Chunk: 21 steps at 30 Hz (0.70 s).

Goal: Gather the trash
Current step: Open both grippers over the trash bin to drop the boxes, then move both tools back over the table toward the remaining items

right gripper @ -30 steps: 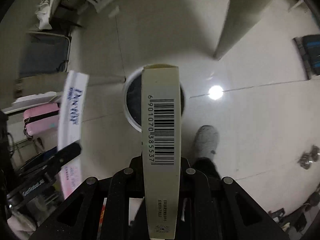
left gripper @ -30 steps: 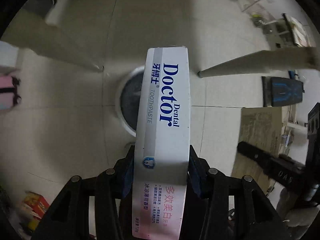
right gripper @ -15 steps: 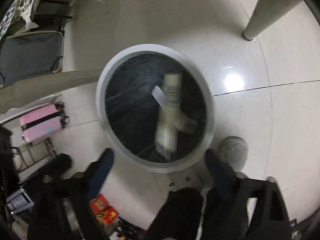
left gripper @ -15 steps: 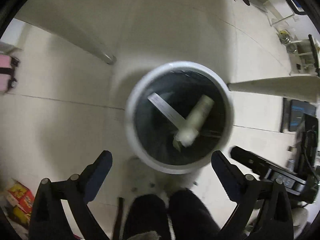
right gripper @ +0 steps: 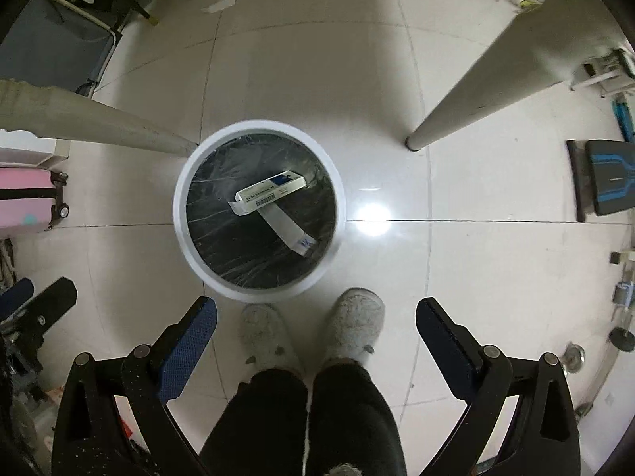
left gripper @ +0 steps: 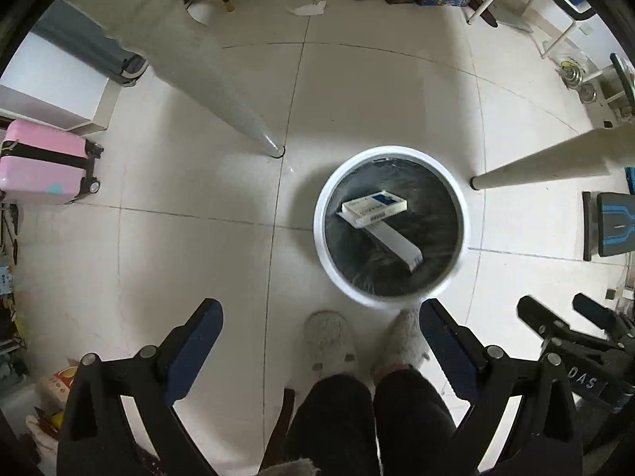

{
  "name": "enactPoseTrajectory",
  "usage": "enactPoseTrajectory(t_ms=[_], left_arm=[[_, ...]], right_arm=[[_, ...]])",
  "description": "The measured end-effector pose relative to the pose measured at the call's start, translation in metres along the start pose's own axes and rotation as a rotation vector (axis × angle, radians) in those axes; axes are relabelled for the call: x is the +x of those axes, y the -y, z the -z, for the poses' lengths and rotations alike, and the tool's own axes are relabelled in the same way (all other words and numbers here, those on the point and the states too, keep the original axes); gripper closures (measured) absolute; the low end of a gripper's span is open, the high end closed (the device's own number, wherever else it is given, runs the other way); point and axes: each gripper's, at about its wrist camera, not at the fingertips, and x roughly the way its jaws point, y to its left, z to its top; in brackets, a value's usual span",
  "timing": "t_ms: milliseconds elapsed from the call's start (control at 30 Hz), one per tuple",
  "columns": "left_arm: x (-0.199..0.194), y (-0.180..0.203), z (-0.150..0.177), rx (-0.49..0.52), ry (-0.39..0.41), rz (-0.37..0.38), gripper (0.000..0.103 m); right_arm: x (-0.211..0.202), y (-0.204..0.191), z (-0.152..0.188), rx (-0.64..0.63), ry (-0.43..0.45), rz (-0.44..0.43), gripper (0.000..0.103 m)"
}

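Observation:
A white round trash bin with a black liner stands on the tiled floor; it also shows in the right wrist view. Two toothpaste boxes lie crossed inside it: one on top, the other under it. My left gripper is open and empty, held above the floor near the bin. My right gripper is open and empty above the bin's near side. The right gripper also shows at the left wrist view's right edge.
The person's two slippered feet stand just in front of the bin. Table legs flank it. A pink suitcase stands at the left. A black and blue scale lies at the right. Boxes and clutter line the far wall.
A second ago each gripper was shut on a toothpaste box. Both opened and the boxes dropped into the bin, where they now lie still. Both grippers have pulled back and up.

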Motion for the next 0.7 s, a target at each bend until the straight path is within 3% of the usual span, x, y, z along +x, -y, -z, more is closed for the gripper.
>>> enactPoseTrajectory(t_ms=[400, 567, 700], left_arm=[[-0.129, -0.011, 0.028, 0.021, 0.031, 0.036, 0.002], [-0.191, -0.017, 0.033, 0.037, 0.091, 0.054, 0.002], [-0.248, -0.017, 0.017, 0.051, 0.174, 0.05, 0.002]], right_arm=[[-0.172, -0.014, 0.043, 0.003, 0.062, -0.009, 0.002], [-0.251, -0.021, 0.06, 0.022, 0.082, -0.037, 0.002], [-0.314, -0.026, 0.06, 0.057, 0.109, -0.099, 0.002]])
